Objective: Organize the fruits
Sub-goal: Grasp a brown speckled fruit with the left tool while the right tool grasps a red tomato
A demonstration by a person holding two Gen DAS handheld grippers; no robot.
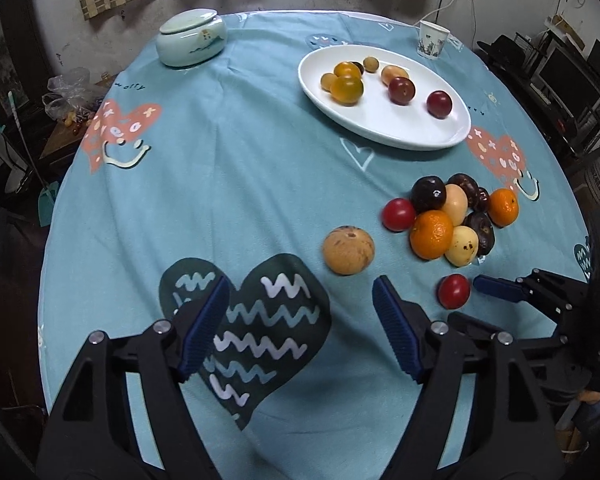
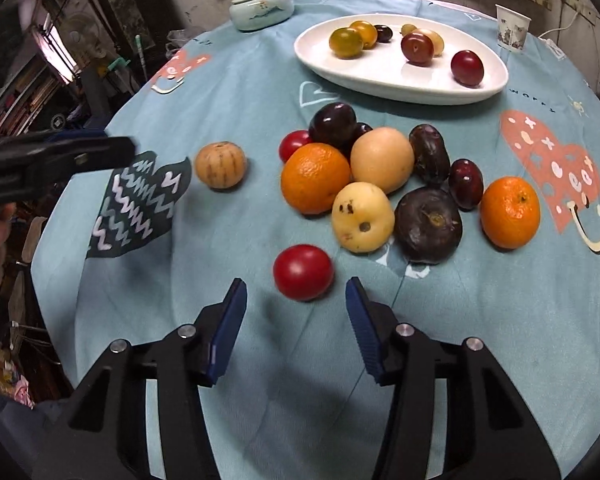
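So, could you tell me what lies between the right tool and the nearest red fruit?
Only bare cloth; the right wrist view shows it.

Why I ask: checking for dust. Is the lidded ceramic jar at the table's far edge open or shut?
Shut: the ceramic jar has its lid sitting flat across the top, with no gap visible in either view.

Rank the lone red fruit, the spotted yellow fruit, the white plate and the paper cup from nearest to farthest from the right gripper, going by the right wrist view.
From the right gripper:
1. Lone red fruit, just ahead of the fingertips.
2. Spotted yellow fruit, front of the pile.
3. White plate, beyond the pile.
4. Paper cup, far right edge.
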